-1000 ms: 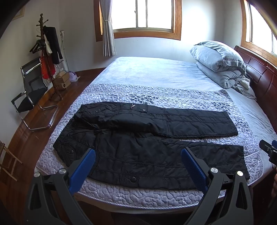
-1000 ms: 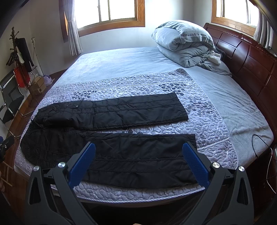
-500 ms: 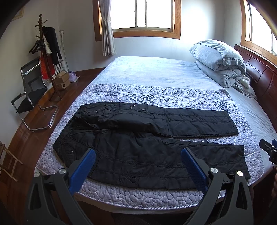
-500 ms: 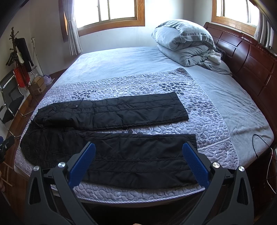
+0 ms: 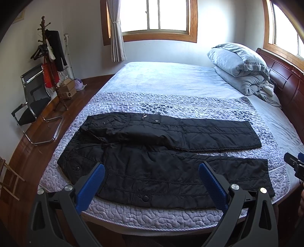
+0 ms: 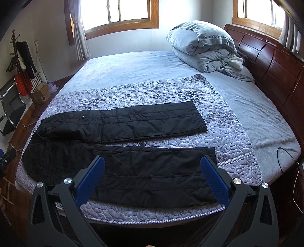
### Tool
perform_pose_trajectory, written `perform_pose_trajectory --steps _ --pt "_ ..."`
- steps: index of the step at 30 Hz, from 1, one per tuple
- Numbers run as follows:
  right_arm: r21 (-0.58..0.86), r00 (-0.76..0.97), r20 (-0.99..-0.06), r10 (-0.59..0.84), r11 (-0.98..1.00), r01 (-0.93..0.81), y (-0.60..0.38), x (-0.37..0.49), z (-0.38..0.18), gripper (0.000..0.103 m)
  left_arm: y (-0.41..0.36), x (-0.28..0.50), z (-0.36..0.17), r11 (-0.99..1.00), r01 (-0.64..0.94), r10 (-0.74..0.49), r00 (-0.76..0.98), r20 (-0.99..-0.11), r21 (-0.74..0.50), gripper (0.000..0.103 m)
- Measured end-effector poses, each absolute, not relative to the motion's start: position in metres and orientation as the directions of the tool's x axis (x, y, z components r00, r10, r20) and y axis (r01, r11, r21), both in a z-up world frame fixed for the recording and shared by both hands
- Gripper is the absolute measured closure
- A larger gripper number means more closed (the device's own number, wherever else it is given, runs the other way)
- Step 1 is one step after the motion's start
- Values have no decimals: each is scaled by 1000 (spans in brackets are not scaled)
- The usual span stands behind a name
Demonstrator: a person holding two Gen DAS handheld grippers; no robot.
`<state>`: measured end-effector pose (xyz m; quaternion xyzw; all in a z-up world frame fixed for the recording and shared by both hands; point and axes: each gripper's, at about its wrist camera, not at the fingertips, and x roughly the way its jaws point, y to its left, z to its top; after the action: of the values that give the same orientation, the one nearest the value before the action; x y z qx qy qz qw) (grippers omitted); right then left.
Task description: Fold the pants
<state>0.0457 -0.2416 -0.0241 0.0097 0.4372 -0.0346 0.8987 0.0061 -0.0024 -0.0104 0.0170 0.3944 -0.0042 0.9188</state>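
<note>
Nothing much has shifted since a second ago: both claws hang where they were at the near edge of the bed, and the pants lie just as they did. Closest in, the left gripper is spread wide, blue pads far apart, nothing between them. Same for the right gripper, jaws gaping and empty, above the bed's edge.

Just past the fingers, the black quilted pants lie flat on the purple quilted runner, waistband to the left, both legs running right with a strip of runner showing between them.

The left view takes in the waist snaps and the zipper pull, and catches the tip of the right gripper at its right edge. The right view shows both leg cuffs and a black cable on the bedsheet.

Farther off: a folded grey duvet against the wooden headboard, a coat rack and chair at left, windows beyond.
</note>
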Motion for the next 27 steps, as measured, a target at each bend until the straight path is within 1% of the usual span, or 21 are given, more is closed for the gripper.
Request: perform_pose_trajectory --steps 19,24,27 --pt "-22 605 -794 -58 997 67 -244 57 -35 2 -1 13 -16 999 19 10 683 -730 31 4" --pt "-39 613 -787 -71 997 66 -251 72 -35 2 2 28 -23 998 19 26 673 -740 53 4" --pt "-40 616 -784 -72 997 66 -263 96 -35 2 4 48 -31 997 21 46 657 -752 80 4"
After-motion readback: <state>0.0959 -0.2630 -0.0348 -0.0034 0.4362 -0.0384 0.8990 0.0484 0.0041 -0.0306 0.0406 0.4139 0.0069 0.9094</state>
